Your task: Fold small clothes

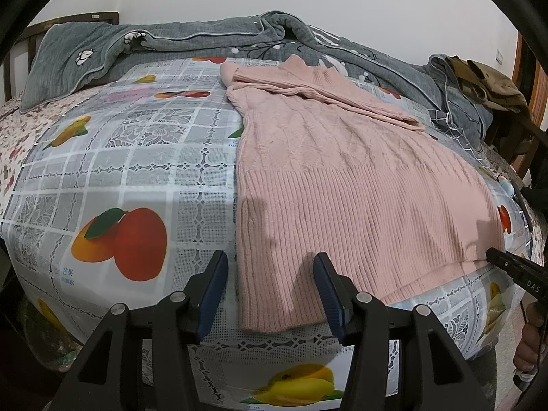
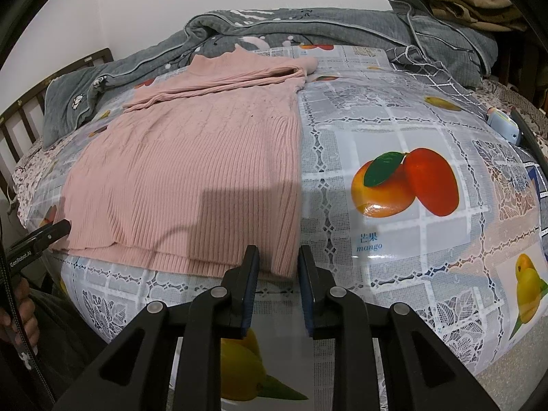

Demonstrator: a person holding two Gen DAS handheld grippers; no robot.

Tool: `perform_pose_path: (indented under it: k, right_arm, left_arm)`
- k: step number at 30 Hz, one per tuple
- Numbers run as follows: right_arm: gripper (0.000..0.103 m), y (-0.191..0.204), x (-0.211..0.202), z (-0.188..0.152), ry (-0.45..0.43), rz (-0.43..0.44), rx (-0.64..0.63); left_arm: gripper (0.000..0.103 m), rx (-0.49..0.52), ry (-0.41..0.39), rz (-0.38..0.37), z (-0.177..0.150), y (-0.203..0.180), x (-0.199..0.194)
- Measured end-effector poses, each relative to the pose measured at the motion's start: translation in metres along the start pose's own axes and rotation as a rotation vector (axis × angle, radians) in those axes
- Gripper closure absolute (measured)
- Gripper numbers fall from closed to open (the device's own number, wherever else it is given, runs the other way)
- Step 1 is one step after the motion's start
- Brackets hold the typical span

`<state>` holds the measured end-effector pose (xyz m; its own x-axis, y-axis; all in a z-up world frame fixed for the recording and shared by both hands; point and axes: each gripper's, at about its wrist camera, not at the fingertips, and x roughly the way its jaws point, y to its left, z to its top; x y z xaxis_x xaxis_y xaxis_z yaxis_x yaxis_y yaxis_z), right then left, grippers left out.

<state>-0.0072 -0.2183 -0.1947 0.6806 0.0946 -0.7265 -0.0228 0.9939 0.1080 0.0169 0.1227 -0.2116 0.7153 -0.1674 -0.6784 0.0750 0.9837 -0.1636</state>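
A pink ribbed knit sweater (image 1: 346, 185) lies flat on the fruit-print plastic sheet (image 1: 137, 157), both sleeves folded across its chest near the collar. My left gripper (image 1: 270, 267) is open, its jaws astride the sweater's near left hem corner, just above the cloth. In the right wrist view the sweater (image 2: 198, 171) fills the left half. My right gripper (image 2: 277, 257) is open with a narrower gap, at the sweater's near right hem corner. Each gripper's tip shows at the edge of the other's view, the right one (image 1: 507, 263) and the left one (image 2: 51, 233).
A rumpled grey quilt (image 1: 191, 37) runs along the far side of the bed. Olive-brown clothes (image 1: 486, 78) sit on the quilt at the far right. A small light-blue object (image 2: 503, 123) lies at the sheet's right edge. A wooden headboard (image 2: 20, 116) stands at the left.
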Motion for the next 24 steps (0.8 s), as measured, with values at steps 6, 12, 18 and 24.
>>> perform_pose_path:
  k: [6, 12, 18, 24]
  right_arm:
    - [0.08, 0.001, -0.001, -0.001, 0.001, 0.0, -0.003]
    - [0.076, 0.001, -0.003, -0.001, 0.007, 0.012, -0.01]
    - [0.075, -0.002, -0.009, -0.007, 0.004, 0.039, -0.012]
    - [0.075, -0.014, -0.017, -0.014, 0.001, 0.093, 0.017]
  left_arm:
    - [0.053, 0.0, 0.0, -0.001, 0.0, 0.001, 0.0]
    - [0.048, -0.067, 0.012, -0.123, -0.002, 0.01, -0.007]
    - [0.048, -0.176, 0.028, -0.251, -0.008, 0.028, -0.013]
    - [0.048, -0.256, 0.033, -0.337, -0.011, 0.037, -0.009]
